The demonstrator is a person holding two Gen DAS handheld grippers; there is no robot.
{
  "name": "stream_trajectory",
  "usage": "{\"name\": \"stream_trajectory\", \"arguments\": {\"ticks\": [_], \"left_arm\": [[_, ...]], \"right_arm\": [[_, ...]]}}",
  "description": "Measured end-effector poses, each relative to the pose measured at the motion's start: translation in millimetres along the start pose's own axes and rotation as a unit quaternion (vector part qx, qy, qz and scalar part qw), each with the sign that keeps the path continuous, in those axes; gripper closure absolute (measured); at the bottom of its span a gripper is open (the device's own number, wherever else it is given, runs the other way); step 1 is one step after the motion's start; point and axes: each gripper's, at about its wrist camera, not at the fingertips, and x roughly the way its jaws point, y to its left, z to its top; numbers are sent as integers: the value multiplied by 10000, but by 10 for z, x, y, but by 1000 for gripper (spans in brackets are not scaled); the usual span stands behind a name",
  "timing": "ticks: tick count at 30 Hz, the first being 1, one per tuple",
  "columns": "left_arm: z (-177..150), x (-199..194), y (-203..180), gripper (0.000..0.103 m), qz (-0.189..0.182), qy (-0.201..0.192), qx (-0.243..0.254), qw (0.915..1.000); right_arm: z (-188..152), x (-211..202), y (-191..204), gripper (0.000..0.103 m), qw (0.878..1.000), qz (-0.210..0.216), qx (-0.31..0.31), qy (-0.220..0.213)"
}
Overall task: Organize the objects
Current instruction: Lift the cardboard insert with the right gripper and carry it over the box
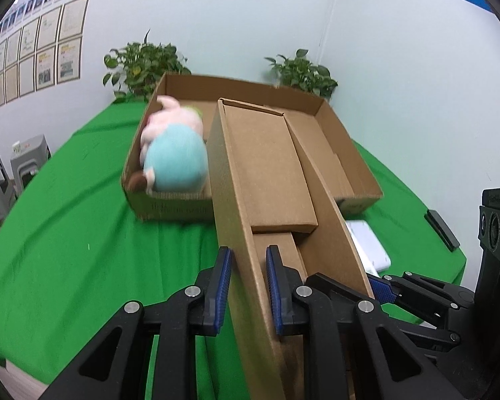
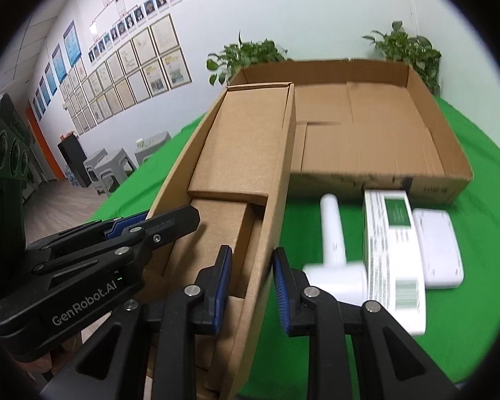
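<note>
Two grippers are clamped on one long narrow carton (image 1: 270,173), and that shared hold is what the coming move is judged to turn on. Largest in view is the green-covered table (image 1: 66,233), on which a wide shallow tray box (image 1: 350,153) sits at the far side. A plush toy (image 1: 175,153) is seen lying in the tray's left part; the tray's right part appears bare in the right wrist view. The narrow carton is held with its long axis running away from both grippers, its far end raised over the tray's near wall and its near end at the jaws. The left gripper (image 1: 248,286) is closed on the carton's left side wall, the wall pinched between the blue pads. The right gripper (image 2: 251,286) is closed likewise on the right side wall. Neither hand is nearer; the carton lies straight ahead of both, between them. Smaller folded card pieces are seen inside the carton. On the cloth to the right, near the tray, lie a white printed box (image 2: 393,253), a flat white case (image 2: 440,250) and a white roller-shaped tool (image 2: 333,246), none touched.
</note>
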Motion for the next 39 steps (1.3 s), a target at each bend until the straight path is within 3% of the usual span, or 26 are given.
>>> {"name": "stream_trajectory", "arguments": {"ticks": [9,21,30,39], "left_arm": [[800,39,-175,86,-86,-569,354,9977],[1708,469,-189,87,-45,-759,499,9959],[2018,1263,81,89,148,-267,378,9988],[1734,2160,362,91,423,604,309,9968]], "right_arm": [[617,-29,-168,80,9973,-246,-200,-668],[1285,247,-414,80,9950,-378,-367,-845],[1503,898,-690,80,9984,-297,-223,-436],[1297,1560,-873,80,9989,-346,-159,275]]}}
